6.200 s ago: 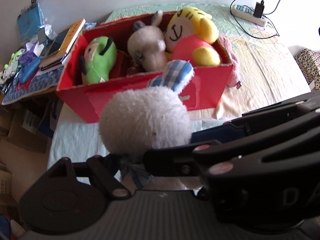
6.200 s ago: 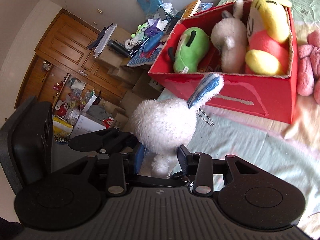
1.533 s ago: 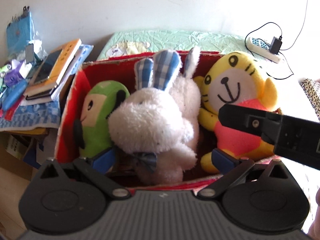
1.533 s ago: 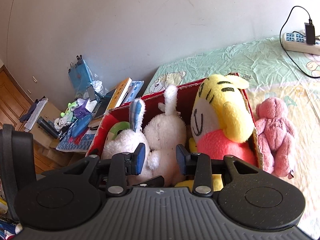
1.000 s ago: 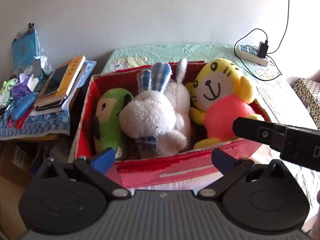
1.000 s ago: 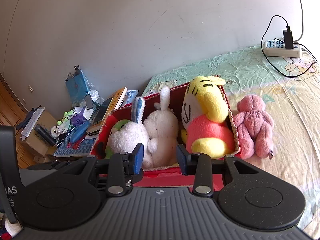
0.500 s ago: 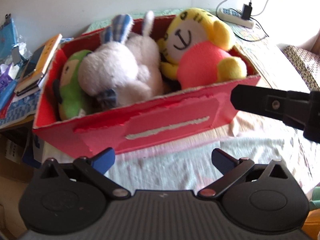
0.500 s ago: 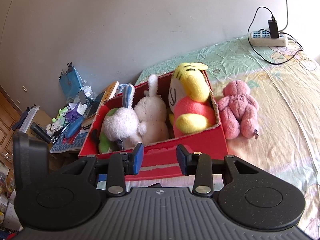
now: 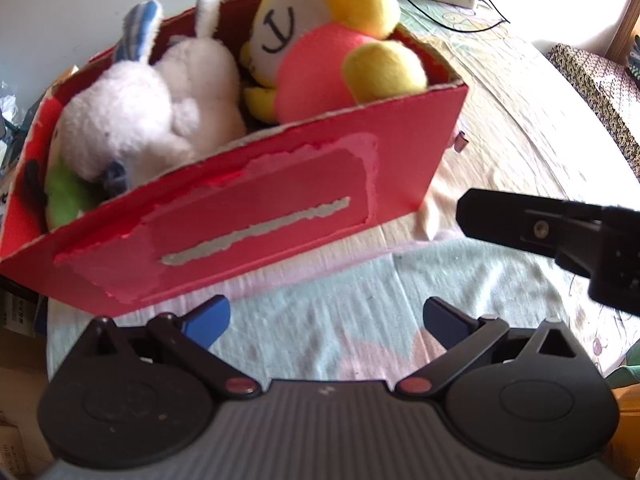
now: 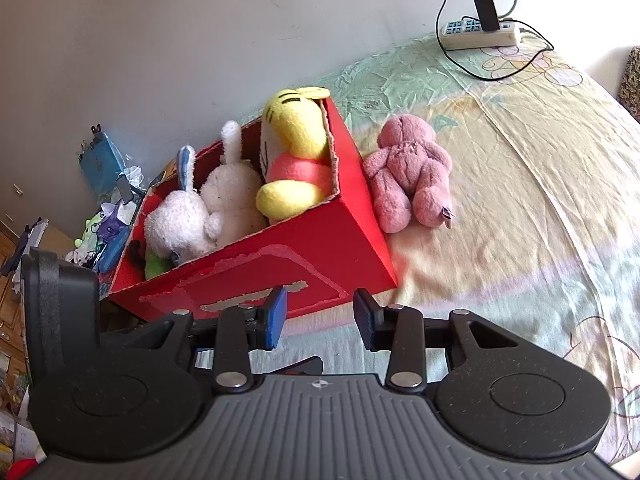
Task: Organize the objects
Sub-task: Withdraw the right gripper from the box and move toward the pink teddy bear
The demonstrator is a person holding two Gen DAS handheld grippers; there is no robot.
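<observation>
The pink plush bear (image 10: 410,172) lies on the bedsheet (image 10: 520,184), touching the red box (image 10: 348,240). Probably light and squashy; pinch its torso. Left gripper (image 9: 326,320) gapes wide, right gripper (image 10: 320,314) half-open, both empty.

No legible text or labels.

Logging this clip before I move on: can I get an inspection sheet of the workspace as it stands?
Surface: bed sheet, wrinkled.
Job's things: red box holds yellow tiger plush, two white rabbits and green plush; pink plush lies outside, against its side.
Clutter: heap of small items beyond the box.
Grippers: left gripper open, empty; right gripper open, empty.
Cables: power strip with charger cable.
Surroundings: plain wall.
</observation>
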